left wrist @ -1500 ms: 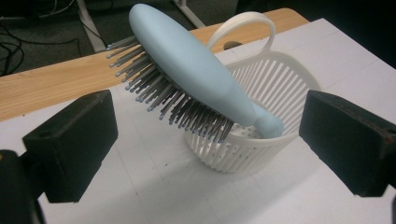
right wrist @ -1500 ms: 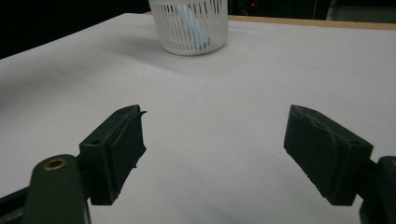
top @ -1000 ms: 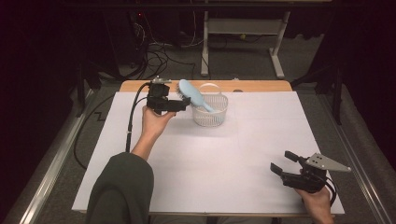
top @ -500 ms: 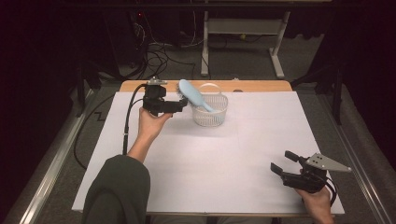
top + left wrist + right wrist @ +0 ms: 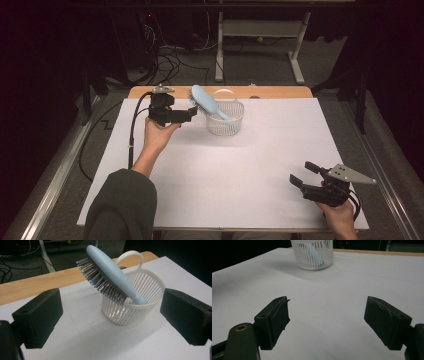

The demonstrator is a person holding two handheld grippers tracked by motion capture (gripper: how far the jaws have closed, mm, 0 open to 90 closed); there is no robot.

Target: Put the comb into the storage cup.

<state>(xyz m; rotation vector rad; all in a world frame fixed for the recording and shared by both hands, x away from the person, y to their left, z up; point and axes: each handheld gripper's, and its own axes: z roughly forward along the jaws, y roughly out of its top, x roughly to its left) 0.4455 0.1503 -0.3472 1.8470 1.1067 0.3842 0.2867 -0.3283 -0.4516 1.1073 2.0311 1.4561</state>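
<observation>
high view: the light blue hairbrush [image 5: 207, 102] stands tilted in the white slatted basket [image 5: 226, 120], upper centre of the frame, on the white sheet covering the counter [image 5: 210, 190]. the brush handle is down inside the basket; the bristled head sticks out over the rim toward the upper left, bristles facing down and left.

the left gripper [image 5: 189, 115] is held just left of the basket, jaws pointing at it. in the left gripper view its jaws stand wide apart at the lower left and right of the frame, holding nothing; the hairbrush [image 5: 110, 277] and basket [image 5: 140, 302] sit between them farther off, not touched.

the right gripper [image 5: 302, 175] is at the lower right of the high view, well apart from the basket. in the right gripper view its jaws are spread wide and empty above bare white sheet, with the basket [image 5: 313, 255] at the top centre of the frame.

a wooden counter edge [image 5: 270, 92] shows beyond the sheet.
</observation>
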